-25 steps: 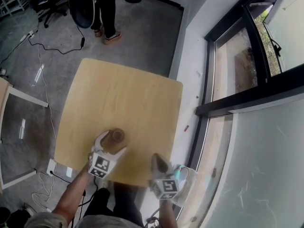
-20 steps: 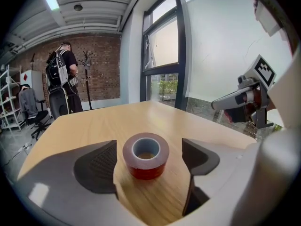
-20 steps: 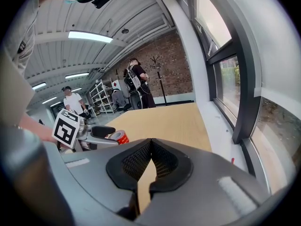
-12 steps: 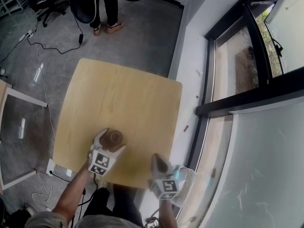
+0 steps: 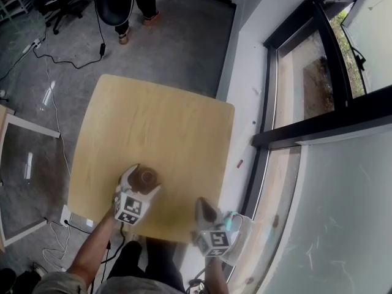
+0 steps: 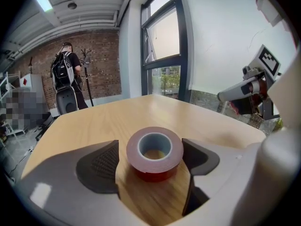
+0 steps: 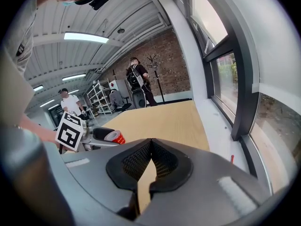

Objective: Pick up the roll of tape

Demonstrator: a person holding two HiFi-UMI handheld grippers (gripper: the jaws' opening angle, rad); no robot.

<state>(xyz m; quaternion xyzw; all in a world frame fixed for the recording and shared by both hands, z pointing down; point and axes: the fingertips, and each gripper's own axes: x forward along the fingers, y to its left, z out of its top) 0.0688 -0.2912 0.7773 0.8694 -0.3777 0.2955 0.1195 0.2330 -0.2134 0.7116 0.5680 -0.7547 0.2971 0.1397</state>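
Observation:
A dark red roll of tape (image 5: 147, 177) lies flat on the wooden table (image 5: 160, 118) near its front left. My left gripper (image 5: 146, 180) is open around it. Its jaws have just been opening, and the roll (image 6: 155, 152) sits between the two pads (image 6: 98, 169) with a gap on each side. My right gripper (image 5: 201, 203) hovers at the table's front edge, shut with nothing in it. In the right gripper view its pads (image 7: 136, 161) meet at the tips, and the roll (image 7: 114, 136) shows at the left inside the other gripper.
A person (image 5: 130, 5) with a black backpack stands on the concrete floor beyond the table. Cables (image 5: 61, 54) run over the floor at the left. A dark window frame (image 5: 269, 103) and white sill run along the right.
The left gripper has edged slightly forward round the roll, its jaws a touch wider. The person at the back has stepped further away. The right gripper has stayed put.

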